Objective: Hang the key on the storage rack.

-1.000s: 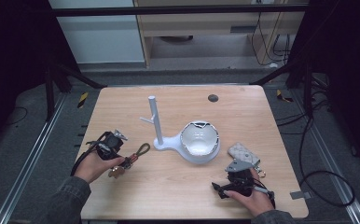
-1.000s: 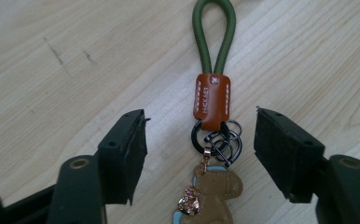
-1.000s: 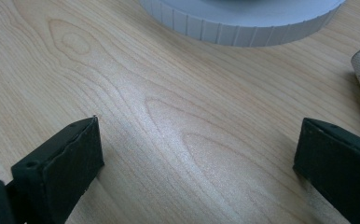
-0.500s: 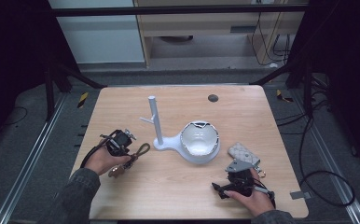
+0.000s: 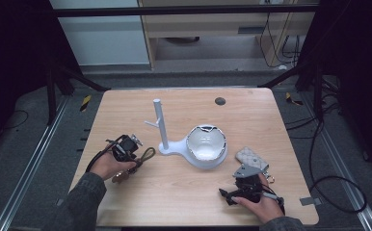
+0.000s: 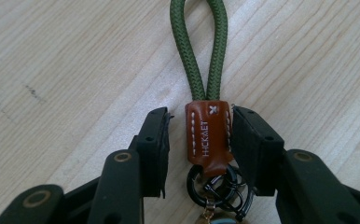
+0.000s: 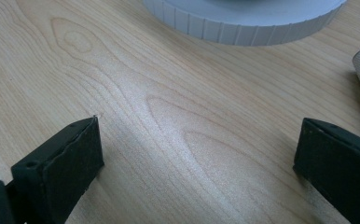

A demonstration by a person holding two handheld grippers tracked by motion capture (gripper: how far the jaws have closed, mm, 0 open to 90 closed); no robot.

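Observation:
A keychain lies on the table: a green cord loop (image 6: 201, 51), a brown leather tab (image 6: 208, 135) and dark key rings (image 6: 218, 186). My left gripper (image 6: 199, 126) is open and straddles the tab. Its right jaw is almost against the tab and its left jaw stands a little off. In the high view the left gripper (image 5: 128, 154) sits over the keychain (image 5: 144, 156) at the table's left. My right gripper (image 5: 239, 185) is near the front right edge. It is wide open (image 7: 199, 144) over bare wood.
A white stand with an upright peg (image 5: 158, 122) and a round bowl (image 5: 206, 147) sits mid-table; its ribbed base (image 7: 243, 21) is just ahead of the right gripper. A grey quilted pouch (image 5: 251, 159) lies beside the right gripper. A dark round spot (image 5: 219, 101) marks the far side.
My left hand has moved right and brought its gripper down over the keychain. The right gripper has stayed where it was.

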